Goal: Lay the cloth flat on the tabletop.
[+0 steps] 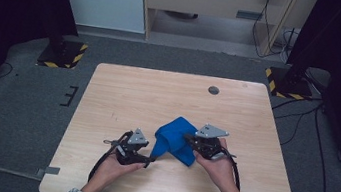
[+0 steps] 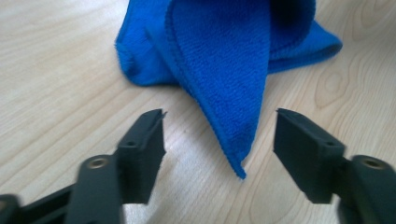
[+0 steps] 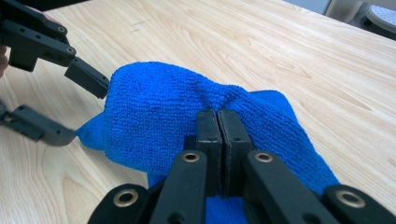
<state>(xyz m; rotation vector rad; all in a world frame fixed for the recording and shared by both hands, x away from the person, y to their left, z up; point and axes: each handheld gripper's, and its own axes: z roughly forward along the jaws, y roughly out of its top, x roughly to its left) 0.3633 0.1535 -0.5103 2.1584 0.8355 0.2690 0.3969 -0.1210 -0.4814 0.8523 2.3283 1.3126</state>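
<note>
Pale wooden desk [image 1: 123, 94] carried a half-folded blue cloth [image 1: 176, 138]; right gripper [image 3: 218, 122] pinched its fold, left gripper [image 2: 219, 135] stood apart around a free corner, not yet grasped.

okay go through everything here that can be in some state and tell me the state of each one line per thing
Blue cloth: bunched and folded over, one part lifted off the table, a corner hanging down to the wood.
Right tool: shut on the blue cloth's fold.
Left tool: open, jaws either side of the hanging corner, not gripping.
Table: bare light wood around the cloth.
</note>
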